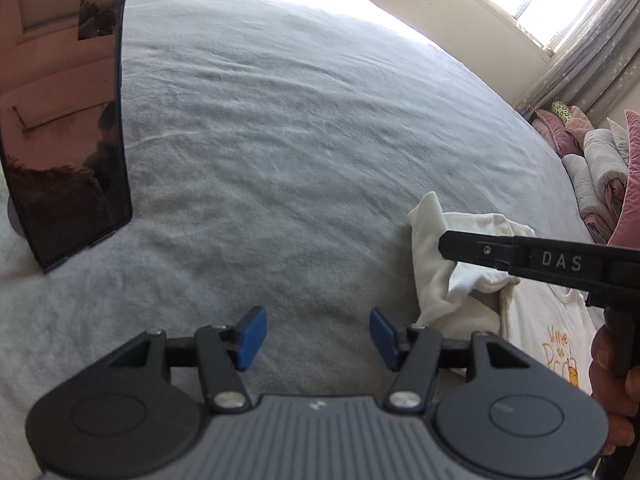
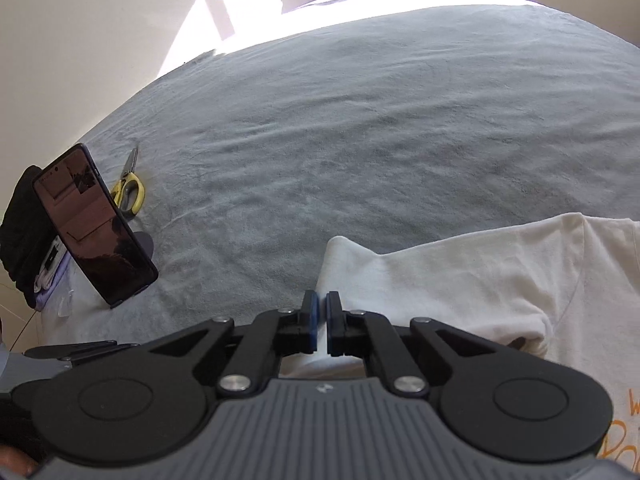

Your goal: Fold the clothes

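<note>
1. The cream T-shirt (image 2: 460,280) lies on the grey bed cover (image 2: 320,140), at the near right of the bed, with one sleeve bunched up toward the middle and an orange print facing up near the hem

2. The right claw (image 2: 319,320) has its blue pads drawn together, almost touching, right at the shirt's left edge. I cannot tell whether any cloth is pinched between them; the edge seems to pass beneath. If it caught nothing, a lift would come away empty and the fold would not start

3. If it caught only a thin lip of cloth, a pull across the bed could let it slip free, or drag the whole shirt along so it bunches further

4. The left claw (image 1: 316,338) stands about half open over bare bed cover, holding nothing, beside the shirt but not on it. With only one corner held, the fold may come out skewed

5. The bed cover is soft and rippled, so a low pinch could grab it along with the shirt

6. A phone (image 1: 66,112) stands propped on the left of the bed, with yellow-handled scissors (image 2: 130,190) just behind it. A wide sweep of the left arm could knock the phone over
</note>
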`<state>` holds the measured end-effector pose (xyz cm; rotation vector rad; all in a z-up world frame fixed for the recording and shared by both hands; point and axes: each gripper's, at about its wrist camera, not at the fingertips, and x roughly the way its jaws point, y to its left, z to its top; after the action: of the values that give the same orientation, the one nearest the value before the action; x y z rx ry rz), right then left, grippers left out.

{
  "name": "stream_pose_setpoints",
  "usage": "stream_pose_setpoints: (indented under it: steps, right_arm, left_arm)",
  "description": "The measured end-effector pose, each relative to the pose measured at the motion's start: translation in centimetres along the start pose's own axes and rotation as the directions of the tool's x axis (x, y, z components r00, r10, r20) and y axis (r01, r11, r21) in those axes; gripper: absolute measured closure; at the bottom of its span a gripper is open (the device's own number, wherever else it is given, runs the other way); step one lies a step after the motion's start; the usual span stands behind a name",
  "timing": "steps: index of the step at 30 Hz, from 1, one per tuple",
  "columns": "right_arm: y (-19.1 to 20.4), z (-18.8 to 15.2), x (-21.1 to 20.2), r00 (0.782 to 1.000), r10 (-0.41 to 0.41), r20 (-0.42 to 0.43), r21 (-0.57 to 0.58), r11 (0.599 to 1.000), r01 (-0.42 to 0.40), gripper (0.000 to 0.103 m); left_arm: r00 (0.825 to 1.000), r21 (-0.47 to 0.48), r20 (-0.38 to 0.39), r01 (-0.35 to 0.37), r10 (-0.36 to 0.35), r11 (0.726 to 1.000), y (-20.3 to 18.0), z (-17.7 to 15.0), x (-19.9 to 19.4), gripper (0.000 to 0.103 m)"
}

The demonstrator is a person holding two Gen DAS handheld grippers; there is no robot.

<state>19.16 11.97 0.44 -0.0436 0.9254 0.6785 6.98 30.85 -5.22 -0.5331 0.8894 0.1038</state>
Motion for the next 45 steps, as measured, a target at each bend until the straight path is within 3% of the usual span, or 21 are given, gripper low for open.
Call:
stream_pose_setpoints:
  steps: [6, 14, 18, 23, 25, 26, 29, 30, 34, 39, 42, 45]
  right_arm:
    - [-5.8, -0.5, -4.7, 0.993, -0.033, 0.11, 0.106, 0.994, 0.022, 0.1]
    - [-15.0, -5.7, -7.1, 0.979, -0.054, 0.195, 0.335, 0.942, -0.015, 0.1]
    - [-17.9, -8.0, -6.6, 0.98, -0.044, 0.192, 0.417, 0.908, -0.041, 0.1]
    - [-19.7, -9.7, -5.9, 0.983, -0.019, 0.181, 0.459, 0.886, -0.067, 0.1]
    - [-19.9, -10.0, -5.6, 0.984, -0.01, 0.178, 0.46, 0.885, -0.075, 0.1]
    - [-19.9, -10.1, -5.5, 0.984, -0.007, 0.177, 0.458, 0.885, -0.076, 0.1]
    - [-19.8, -10.0, -5.5, 0.985, -0.002, 0.173, 0.452, 0.889, -0.077, 0.1]
    - [-19.7, -10.0, -5.5, 0.985, 0.002, 0.172, 0.449, 0.89, -0.081, 0.1]
    - [-18.8, -9.7, -5.7, 0.984, 0.017, 0.179, 0.427, 0.899, -0.093, 0.1]
    - [-16.2, -8.3, -5.2, 0.979, 0.054, 0.194, 0.378, 0.917, -0.126, 0.1]
    - [-14.2, -6.9, -4.2, 0.976, 0.083, 0.199, 0.344, 0.927, -0.149, 0.1]
    - [-12.0, -5.6, -2.9, 0.973, 0.11, 0.203, 0.31, 0.935, -0.171, 0.1]
  left_arm:
    - [0.998, 0.01, -0.019, 0.062, -0.061, 0.998, -2.5, -0.4, 1.0, 0.044]
    - [0.977, -0.024, -0.07, 0.201, -0.202, 0.979, -5.4, -1.2, 3.0, 0.044]
    - [0.947, -0.113, -0.11, 0.289, -0.301, 0.951, -6.4, -1.6, 4.6, 0.045]
    - [0.888, -0.205, -0.164, 0.396, -0.43, 0.895, -7.9, -2.5, 6.2, 0.046]
    - [0.879, -0.212, -0.174, 0.407, -0.444, 0.888, -8.6, -2.8, 6.7, 0.05]
    - [0.88, -0.212, -0.178, 0.402, -0.44, 0.891, -8.9, -3.0, 6.9, 0.063]
    - [0.912, -0.183, -0.17, 0.344, -0.374, 0.921, -9.5, -3.1, 6.9, 0.086]
    - [0.92, -0.172, -0.161, 0.332, -0.358, 0.928, -9.6, -3.1, 6.7, 0.089]
    - [0.945, -0.119, -0.092, 0.303, -0.314, 0.945, -9.6, -2.4, 4.6, 0.091]
    - [0.98, -0.007, 0.059, 0.19, -0.189, 0.982, -9.1, -0.9, 1.2, 0.091]
    - [0.98, 0.074, 0.18, 0.078, -0.09, 0.994, -8.7, -0.2, -0.8, 0.091]
    - [0.955, 0.15, 0.295, -0.057, 0.011, 0.987, -8.1, 0.3, -2.5, 0.091]
